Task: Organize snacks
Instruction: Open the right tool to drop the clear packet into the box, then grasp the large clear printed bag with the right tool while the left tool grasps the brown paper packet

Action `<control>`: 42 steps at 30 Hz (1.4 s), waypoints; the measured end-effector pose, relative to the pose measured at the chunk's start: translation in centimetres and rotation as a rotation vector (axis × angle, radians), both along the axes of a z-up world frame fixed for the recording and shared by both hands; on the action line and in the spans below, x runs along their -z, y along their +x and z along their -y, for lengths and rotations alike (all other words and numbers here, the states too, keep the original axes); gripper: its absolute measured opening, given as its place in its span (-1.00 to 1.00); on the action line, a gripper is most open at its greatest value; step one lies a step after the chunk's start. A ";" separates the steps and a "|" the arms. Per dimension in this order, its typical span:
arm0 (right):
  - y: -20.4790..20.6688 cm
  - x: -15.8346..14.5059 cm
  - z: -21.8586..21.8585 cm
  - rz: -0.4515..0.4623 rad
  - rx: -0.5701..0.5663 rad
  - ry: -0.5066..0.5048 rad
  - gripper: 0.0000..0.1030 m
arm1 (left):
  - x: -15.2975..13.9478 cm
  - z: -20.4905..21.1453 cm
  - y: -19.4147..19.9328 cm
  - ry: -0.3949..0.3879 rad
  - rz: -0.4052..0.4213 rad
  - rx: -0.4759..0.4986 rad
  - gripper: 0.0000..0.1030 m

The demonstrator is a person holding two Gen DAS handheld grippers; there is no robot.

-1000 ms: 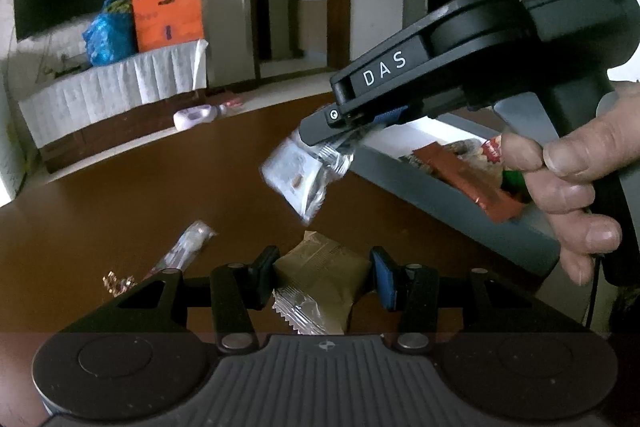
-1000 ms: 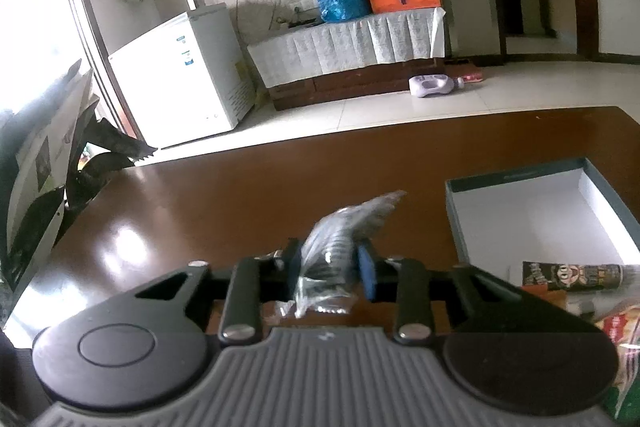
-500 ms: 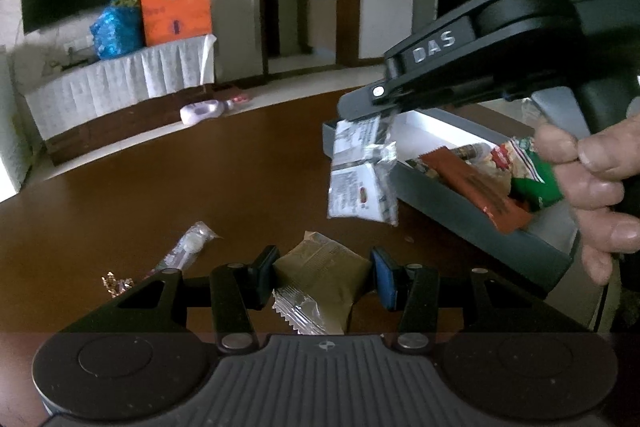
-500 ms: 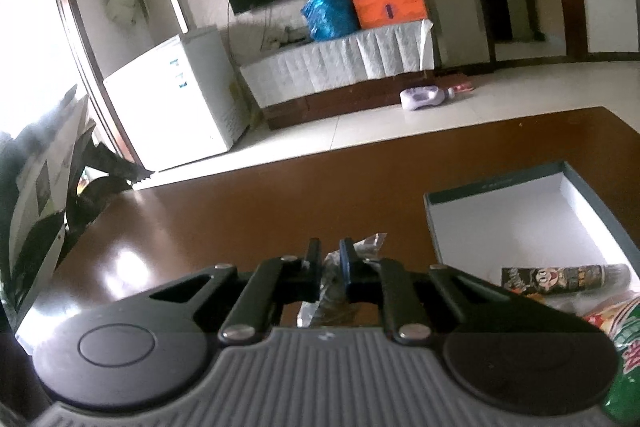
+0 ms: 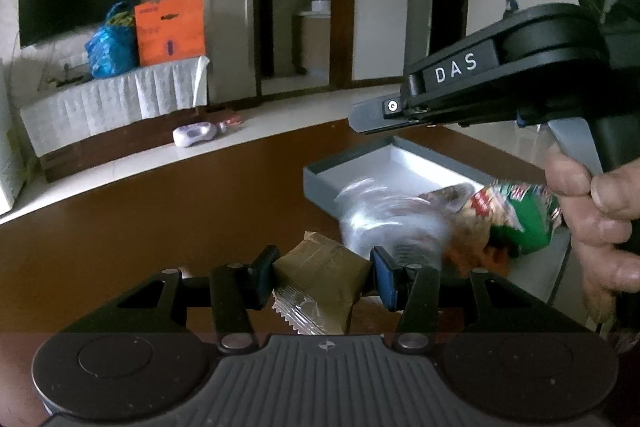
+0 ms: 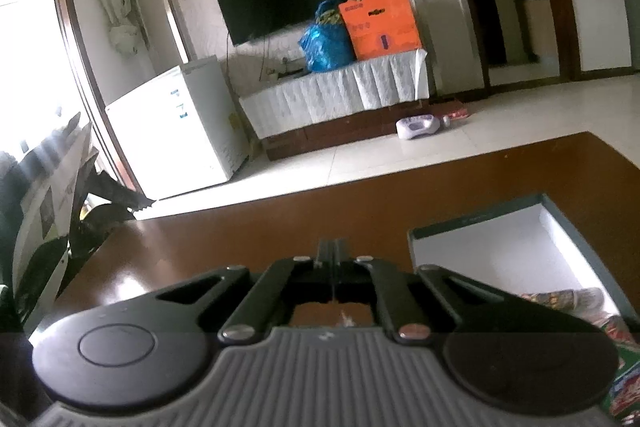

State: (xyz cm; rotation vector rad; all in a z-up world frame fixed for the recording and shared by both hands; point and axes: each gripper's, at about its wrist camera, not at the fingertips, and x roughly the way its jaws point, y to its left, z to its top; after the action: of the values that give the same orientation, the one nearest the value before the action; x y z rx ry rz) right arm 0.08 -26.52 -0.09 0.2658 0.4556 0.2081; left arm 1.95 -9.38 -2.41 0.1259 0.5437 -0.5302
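My left gripper (image 5: 324,275) is shut on a tan snack packet (image 5: 324,281) above the brown table. My right gripper (image 6: 333,253) is shut with nothing between its fingers; in the left wrist view (image 5: 370,115) it hangs above the grey box (image 5: 352,169). A clear silver packet (image 5: 390,223), blurred by motion, sits at the box's near edge, apart from the right gripper. A green snack bag (image 5: 516,215) lies in the box, which also shows in the right wrist view (image 6: 492,247).
The brown table (image 6: 320,211) runs to a far edge with tiled floor beyond. A white freezer (image 6: 176,131) and a draped TV bench (image 6: 336,95) stand against the far wall. A person's hand (image 5: 600,211) holds the right gripper's handle.
The right gripper let go of the clear silver packet, which dropped toward the box, and its fingers closed fully. The left gripper moved toward the box with the tan packet still held.
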 end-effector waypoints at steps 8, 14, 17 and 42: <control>-0.5 0.6 3.2 -0.104 0.051 -0.012 -0.98 | 0.2 0.7 0.8 0.006 -0.023 -0.005 -0.03; 0.2 2.4 3.3 -0.224 -0.023 -0.034 -0.95 | 0.7 -0.1 1.0 0.027 -0.036 -0.020 -0.03; 0.8 3.3 2.4 -0.302 -0.086 -0.024 -0.93 | 0.8 -0.9 1.1 0.032 -0.039 -0.037 -0.03; 2.2 6.2 -4.0 -0.293 -0.233 -0.241 0.71 | 1.3 -6.9 0.6 0.040 -0.070 -0.126 -0.02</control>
State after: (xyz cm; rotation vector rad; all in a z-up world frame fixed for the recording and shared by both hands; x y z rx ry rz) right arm 2.25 -22.49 -6.31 0.0044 0.7973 0.3404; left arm 2.59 -2.48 -3.74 0.1101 0.6266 -0.4023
